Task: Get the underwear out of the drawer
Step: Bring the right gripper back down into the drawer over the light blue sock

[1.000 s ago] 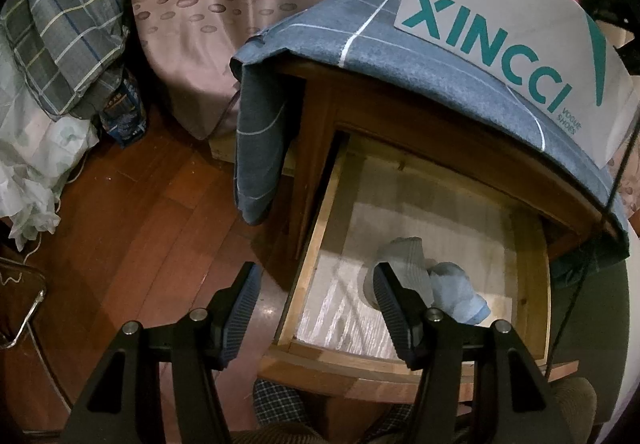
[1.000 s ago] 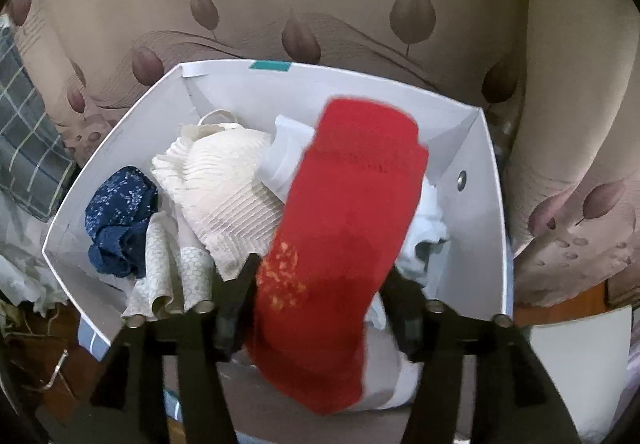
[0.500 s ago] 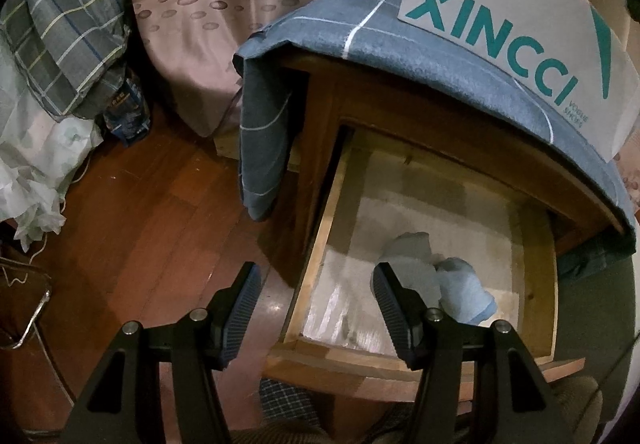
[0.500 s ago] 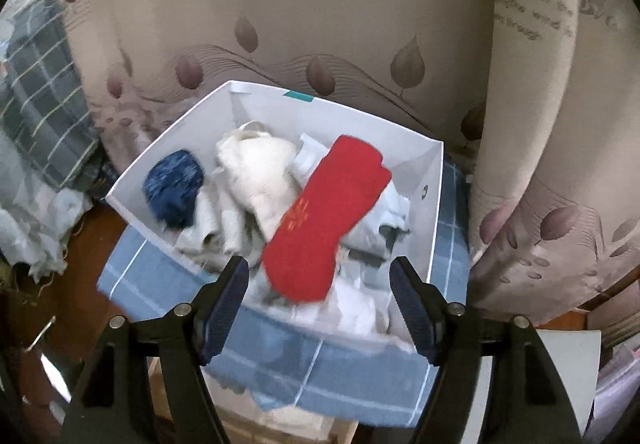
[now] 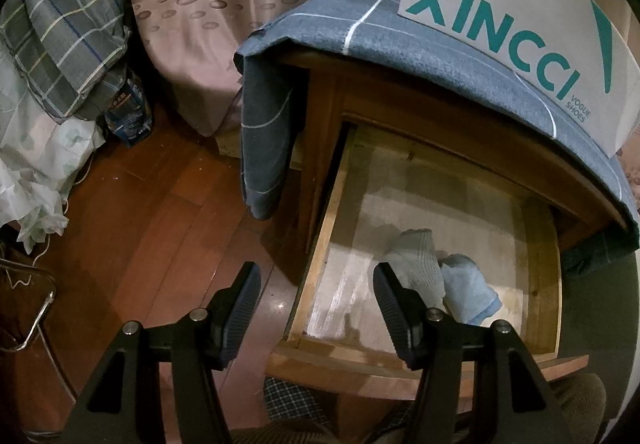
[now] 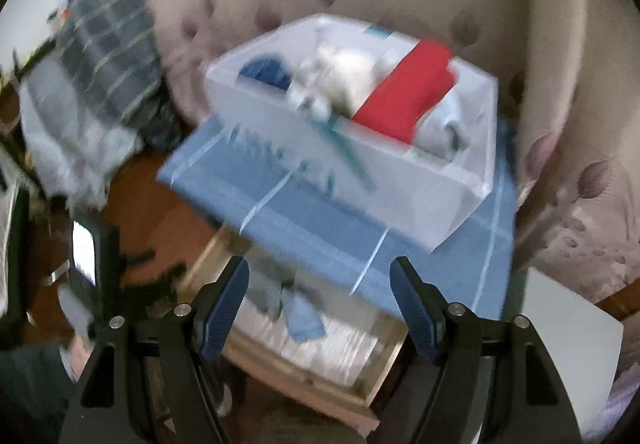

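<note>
A wooden counter point(image 5: 400, 115), draped with a blue checked cloth point(image 5: 360, 23), is seen with its drawer point(image 5: 320, 244) pulled fully out. On the cloth a white shoe box point(image 6: 400, 179) stands, in which a red garment point(image 6: 404, 95), a dark blue piece and some cream pieces are piled. On the drawer's pale lining only two small items are left: a grey-white folded piece of underwear point(image 5: 420, 264) and a light blue one point(image 5: 468, 292) touching it, near the front right.

The left tongs point(image 5: 316, 308) are held apart and empty above the drawer's front left corner. The right tongs point(image 6: 320, 308), blurred, are likewise apart with nothing between them.

The underwear is judged light, soft and limp; it would best be pinched at a raised fold or bunched middle, not at a flat edge.
</note>
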`<state>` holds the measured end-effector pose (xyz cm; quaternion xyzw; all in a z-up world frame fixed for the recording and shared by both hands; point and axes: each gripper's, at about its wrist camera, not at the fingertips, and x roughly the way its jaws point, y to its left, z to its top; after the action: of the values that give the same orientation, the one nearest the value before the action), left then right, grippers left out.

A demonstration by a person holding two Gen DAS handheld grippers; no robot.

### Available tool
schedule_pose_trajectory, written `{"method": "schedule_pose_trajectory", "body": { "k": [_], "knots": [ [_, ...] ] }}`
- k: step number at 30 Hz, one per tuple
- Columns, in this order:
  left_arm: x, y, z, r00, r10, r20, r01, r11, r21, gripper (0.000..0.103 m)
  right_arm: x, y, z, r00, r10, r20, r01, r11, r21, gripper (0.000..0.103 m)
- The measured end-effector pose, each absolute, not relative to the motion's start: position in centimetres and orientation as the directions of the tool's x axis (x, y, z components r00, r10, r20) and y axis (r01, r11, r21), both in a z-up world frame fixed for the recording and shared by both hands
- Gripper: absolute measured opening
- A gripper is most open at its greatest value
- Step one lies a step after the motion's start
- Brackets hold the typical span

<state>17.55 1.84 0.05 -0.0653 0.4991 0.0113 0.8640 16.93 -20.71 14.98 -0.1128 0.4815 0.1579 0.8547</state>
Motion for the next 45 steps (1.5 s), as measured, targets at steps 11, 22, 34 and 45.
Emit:
{"method": "schedule_pose_trajectory", "body": {
  "k": [11,22,34,45],
  "knots": [
    [17.6,1.9,0.1,0.498,-0.046,-0.866,-0.084,0.991,-0.101,0.06,16.9,-17.6,1.9,0.273,0.075,-0.959,-0.452,0.89,-0.059,0.07],
    [18.0,1.7,-0.2,0.472,-0.054,-0.88,-0.083,0.991,-0.105,0.06,19.3,-15.9,-6.3,0.16,-0.018,-0.987,-0.523,0.847,-0.1,0.07],
    [18.4,1.5,-0.6,0.455,-0.063,-0.888,-0.079,0.991,-0.111,0.06,22.3,-15.1,-12.8,0.04,-0.09,-0.995,-0.586,0.805,-0.096,0.07],
    [19.3,0.8,-2.1,0.364,-0.105,-0.926,-0.03,0.992,-0.124,0.06,23.3,-14.3,-15.8,-0.015,-0.094,-0.995,-0.605,0.794,-0.066,0.07]
  ]
}}
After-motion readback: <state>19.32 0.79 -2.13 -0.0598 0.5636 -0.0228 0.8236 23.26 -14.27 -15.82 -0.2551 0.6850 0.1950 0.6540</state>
